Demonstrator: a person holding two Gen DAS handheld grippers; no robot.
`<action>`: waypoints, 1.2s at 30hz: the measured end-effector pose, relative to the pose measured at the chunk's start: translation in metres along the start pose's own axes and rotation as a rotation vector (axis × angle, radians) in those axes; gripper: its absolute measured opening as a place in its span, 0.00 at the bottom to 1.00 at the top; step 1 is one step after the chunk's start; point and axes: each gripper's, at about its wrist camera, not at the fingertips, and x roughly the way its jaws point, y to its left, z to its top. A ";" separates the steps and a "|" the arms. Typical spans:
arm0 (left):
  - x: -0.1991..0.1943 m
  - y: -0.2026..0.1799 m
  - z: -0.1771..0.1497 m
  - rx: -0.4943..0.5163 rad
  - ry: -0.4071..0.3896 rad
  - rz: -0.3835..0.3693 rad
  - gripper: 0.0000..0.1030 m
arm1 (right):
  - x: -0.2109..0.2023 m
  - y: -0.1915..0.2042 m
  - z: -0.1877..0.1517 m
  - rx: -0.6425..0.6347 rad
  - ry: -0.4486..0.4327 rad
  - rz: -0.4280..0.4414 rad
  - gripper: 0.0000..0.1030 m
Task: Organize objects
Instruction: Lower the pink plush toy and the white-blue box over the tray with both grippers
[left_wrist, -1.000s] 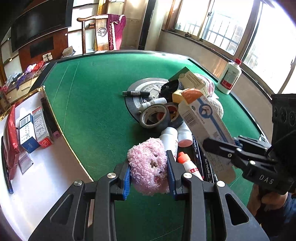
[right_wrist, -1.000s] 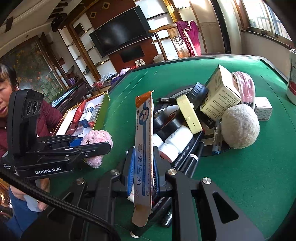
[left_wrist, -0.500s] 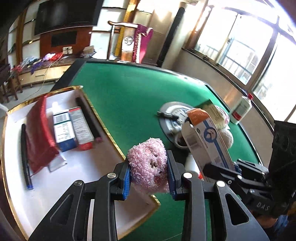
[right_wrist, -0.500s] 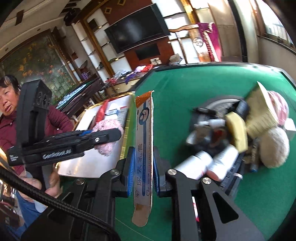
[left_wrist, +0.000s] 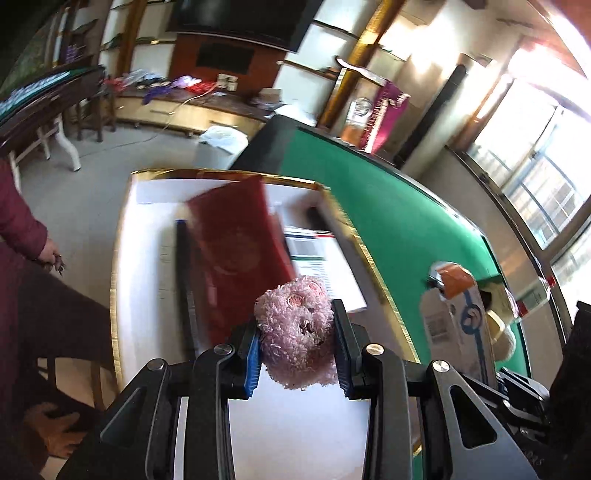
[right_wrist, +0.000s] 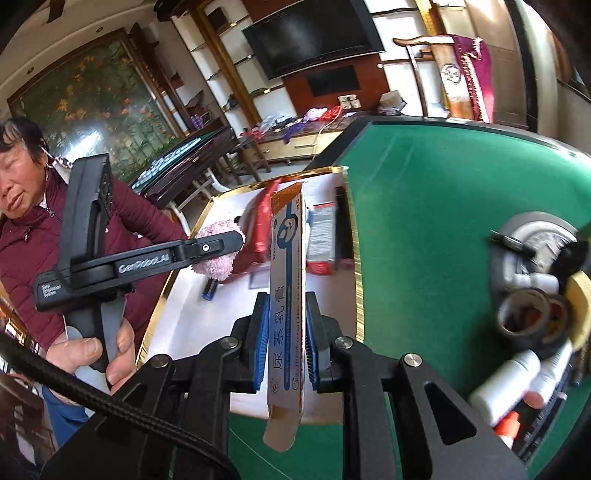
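Note:
My left gripper (left_wrist: 297, 349) is shut on a fluffy pink plush ball (left_wrist: 295, 328) and holds it above the white gold-rimmed tray (left_wrist: 147, 258). It also shows in the right wrist view (right_wrist: 218, 254). My right gripper (right_wrist: 286, 350) is shut on a long white-and-orange ointment box (right_wrist: 286, 295), held upright over the tray's near edge (right_wrist: 358, 295). The box also shows at the right of the left wrist view (left_wrist: 458, 321).
The tray holds a red pouch (left_wrist: 232, 251), small boxes (left_wrist: 314, 251) and a dark pen (left_wrist: 183, 280). A pile of tape rolls (right_wrist: 528, 321), white bottles (right_wrist: 509, 384) and a marker (right_wrist: 511, 242) lies on the green table (right_wrist: 424, 206). A person (right_wrist: 33, 206) stands left.
Both grippers have swung left from the pile on the green table to above the white tray, each still holding its object.

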 end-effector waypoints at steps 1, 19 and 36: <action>0.002 0.004 0.001 -0.005 -0.003 0.026 0.27 | 0.004 0.004 0.002 -0.008 0.004 0.002 0.15; 0.018 0.058 0.002 -0.118 0.008 0.163 0.28 | 0.076 0.052 0.002 -0.095 0.124 0.015 0.15; 0.023 0.057 0.002 -0.098 0.020 0.209 0.29 | 0.114 0.070 -0.010 -0.069 0.210 0.006 0.16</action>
